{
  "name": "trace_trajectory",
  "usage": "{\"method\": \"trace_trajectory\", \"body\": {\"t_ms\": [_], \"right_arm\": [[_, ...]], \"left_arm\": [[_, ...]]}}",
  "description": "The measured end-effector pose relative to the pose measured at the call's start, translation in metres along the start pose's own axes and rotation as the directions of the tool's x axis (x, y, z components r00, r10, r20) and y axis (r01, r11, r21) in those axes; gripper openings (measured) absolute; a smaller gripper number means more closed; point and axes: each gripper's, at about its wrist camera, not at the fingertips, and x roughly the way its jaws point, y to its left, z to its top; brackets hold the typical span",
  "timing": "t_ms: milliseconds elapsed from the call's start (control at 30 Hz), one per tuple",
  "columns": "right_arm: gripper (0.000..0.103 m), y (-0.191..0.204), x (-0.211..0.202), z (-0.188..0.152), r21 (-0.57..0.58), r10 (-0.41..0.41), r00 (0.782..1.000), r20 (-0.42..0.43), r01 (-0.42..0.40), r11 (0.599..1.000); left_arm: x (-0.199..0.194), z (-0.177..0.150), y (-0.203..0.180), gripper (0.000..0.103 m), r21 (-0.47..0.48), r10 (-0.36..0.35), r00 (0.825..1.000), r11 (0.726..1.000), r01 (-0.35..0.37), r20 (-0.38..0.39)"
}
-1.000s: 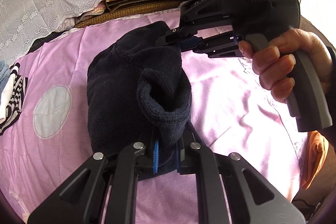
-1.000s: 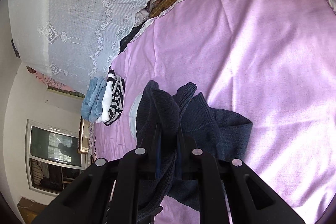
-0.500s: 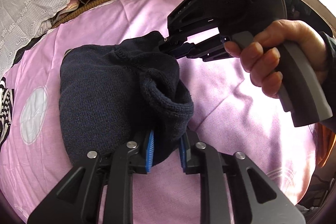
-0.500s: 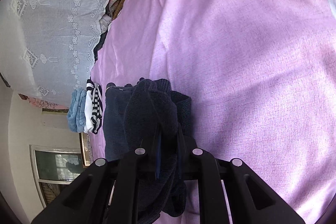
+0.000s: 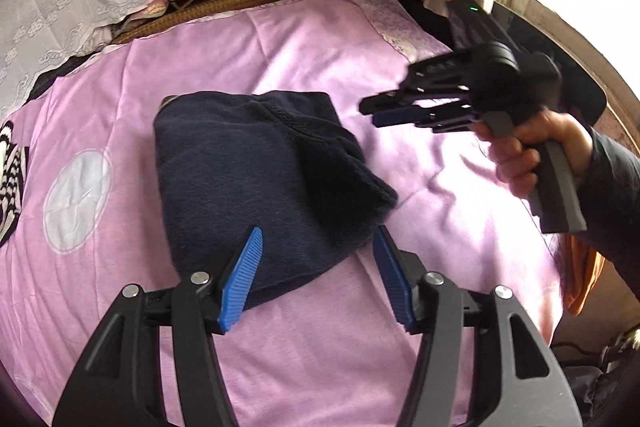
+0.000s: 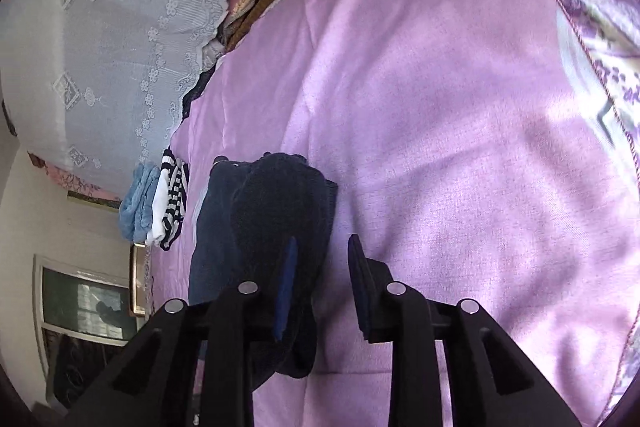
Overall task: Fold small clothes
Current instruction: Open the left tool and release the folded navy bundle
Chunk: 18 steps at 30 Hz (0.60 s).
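Jaws spread on left gripper (image 5: pixel 318 259) and right gripper (image 6: pixel 322 283), both released, holding nothing. Folded on pink sheet (image 5: pixel 328 39): dark knitted sweater (image 5: pixel 248 179), ribbed cuff blurred, far edge hidden in right view.

My left wrist camera sits behind my left hand-held gripper (image 5: pixel 318 269), looking forward and down at the bed (image 5: pixel 400 355) from close range. My right wrist camera sits behind my right hand-held gripper (image 6: pixel 322 285), rolled sideways and close to the bed (image 6: pixel 460 131). Both views share the dark knit garment (image 5: pixel 256 183) (image 6: pixel 260 227) just ahead of the fingers, and the striped clothes (image 5: pixel 10 183) (image 6: pixel 174 201) beyond it.
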Motion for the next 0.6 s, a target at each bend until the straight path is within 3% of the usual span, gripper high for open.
{"method": "trace_trajectory", "body": {"t_ms": [167, 300, 400, 600], "right_arm": [[0.018, 0.063, -0.009, -0.018, -0.221, 0.019, 1.000, 0.015, -0.016, 0.975], [0.018, 0.098, 0.007, -0.034, -0.301, 0.043, 0.999, -0.022, -0.048, 0.952], [0.018, 0.100, 0.019, -0.048, -0.326, -0.013, 0.999, -0.031, 0.002, 0.945], [0.016, 0.067, 0.031, -0.074, -0.288, -0.098, 0.993, -0.073, 0.073, 0.955]], "left_arm": [[0.002, 0.018, 0.037, 0.059, -0.064, 0.088, 0.996, 0.994, -0.087, 0.001], [0.019, 0.030, 0.050, 0.059, -0.061, 0.124, 0.991, 0.990, -0.126, -0.042], [0.033, 0.028, 0.052, 0.060, -0.032, 0.165, 0.984, 0.985, -0.167, -0.068], [0.051, 0.005, 0.067, 0.073, -0.093, 0.140, 0.984, 0.984, -0.150, -0.114]]}}
